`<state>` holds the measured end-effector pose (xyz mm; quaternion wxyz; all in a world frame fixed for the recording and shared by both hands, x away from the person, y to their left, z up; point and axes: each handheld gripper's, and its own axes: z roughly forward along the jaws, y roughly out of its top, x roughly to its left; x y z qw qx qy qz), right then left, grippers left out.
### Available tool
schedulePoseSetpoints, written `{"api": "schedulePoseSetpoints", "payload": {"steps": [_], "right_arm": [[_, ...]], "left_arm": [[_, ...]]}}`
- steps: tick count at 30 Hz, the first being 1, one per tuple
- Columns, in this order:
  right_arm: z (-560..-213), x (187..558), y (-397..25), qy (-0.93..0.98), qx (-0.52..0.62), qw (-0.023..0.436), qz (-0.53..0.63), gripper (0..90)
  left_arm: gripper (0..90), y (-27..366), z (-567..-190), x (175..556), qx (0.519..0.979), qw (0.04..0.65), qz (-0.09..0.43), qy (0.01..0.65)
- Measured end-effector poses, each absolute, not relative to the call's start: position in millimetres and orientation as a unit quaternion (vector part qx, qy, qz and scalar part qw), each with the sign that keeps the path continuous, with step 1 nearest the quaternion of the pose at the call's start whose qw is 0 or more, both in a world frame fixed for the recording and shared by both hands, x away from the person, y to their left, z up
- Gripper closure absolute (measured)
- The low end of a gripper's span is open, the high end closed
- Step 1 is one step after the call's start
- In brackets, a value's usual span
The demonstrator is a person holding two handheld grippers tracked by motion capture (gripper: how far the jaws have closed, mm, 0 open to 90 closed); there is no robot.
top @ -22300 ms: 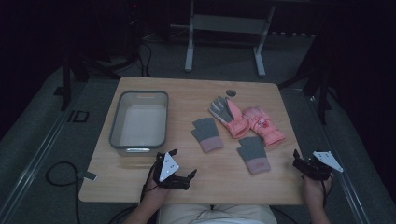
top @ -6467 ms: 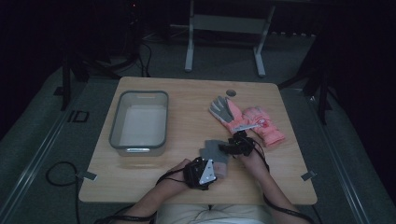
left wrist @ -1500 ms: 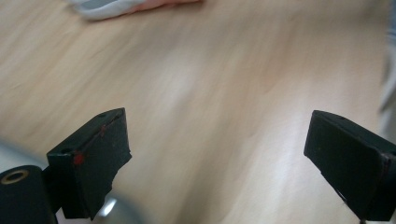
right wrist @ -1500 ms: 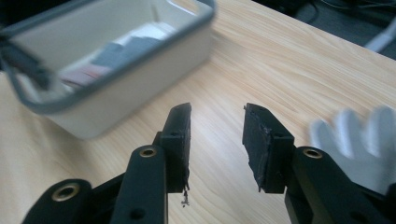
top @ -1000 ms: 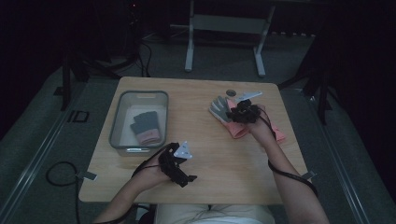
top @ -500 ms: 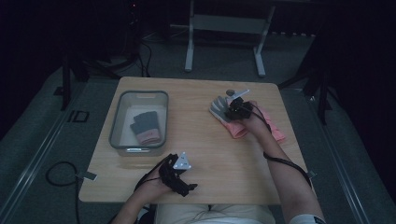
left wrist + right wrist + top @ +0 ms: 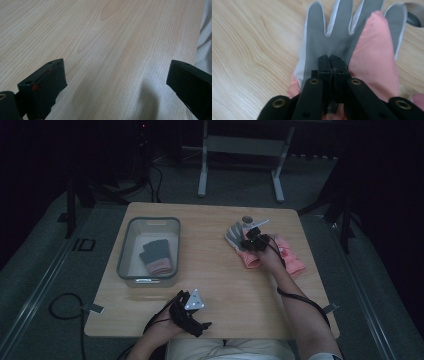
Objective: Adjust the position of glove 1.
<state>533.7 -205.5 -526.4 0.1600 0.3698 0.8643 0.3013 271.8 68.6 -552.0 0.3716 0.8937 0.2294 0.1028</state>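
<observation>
Wide wooden desk (image 7: 215,285), seen from the high view. On its left part, a grey bin (image 7: 122,255) with dark gloves (image 7: 156,257) already inside, pink cuffs toward the near side. Looks like the first part of a tidy-up job, done.

Left to do, most likely: the pile on the right part of the desk. There, pink gloves (image 7: 292,260) bunched up, and on the pile's left end a grey-palmed glove (image 7: 233,236). Well apart from the bin, so a long carry to the left ahead.

About the grey-palmed glove (image 7: 329,37): lying flat, palm side up, partly under a pink fold on one side. Fingers spread and pointing away from the person and a bit to the left, toward the far edge of the desk. Cuff end toward the person's right hand. Long line of it slanted, from far-left to near-right. Not lifted yet, as far as can be told.

Right tool (image 7: 251,240) down on that glove. In the right gripper view, right tool (image 7: 331,60) with jaws pressed together, pinching the grey palm cloth just below the fingers.

Left tool (image 7: 192,317) low by the near edge of the desk, far from the gloves. In the left gripper view, left tool (image 7: 117,80) with jaws wide apart, holding nothing, just bare wood between.

Smallest: a round dark thing (image 7: 247,219) just past the glove's fingertips. Too small to name.
</observation>
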Motion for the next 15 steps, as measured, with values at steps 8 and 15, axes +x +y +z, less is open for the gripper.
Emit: {"api": "schedulePoseSetpoints", "payload": {"steps": [8,15], "right_arm": [[-488,506,-202,0.820,0.402,0.169,0.370,89.1],[-448,448,-188,0.788,0.434,0.209,0.383,89.1]], "left_arm": [[2.1,73,-552,271,0.890,0.379,0.108,0.230],[2.2,76,-548,271,0.882,0.391,0.121,0.232]]}}
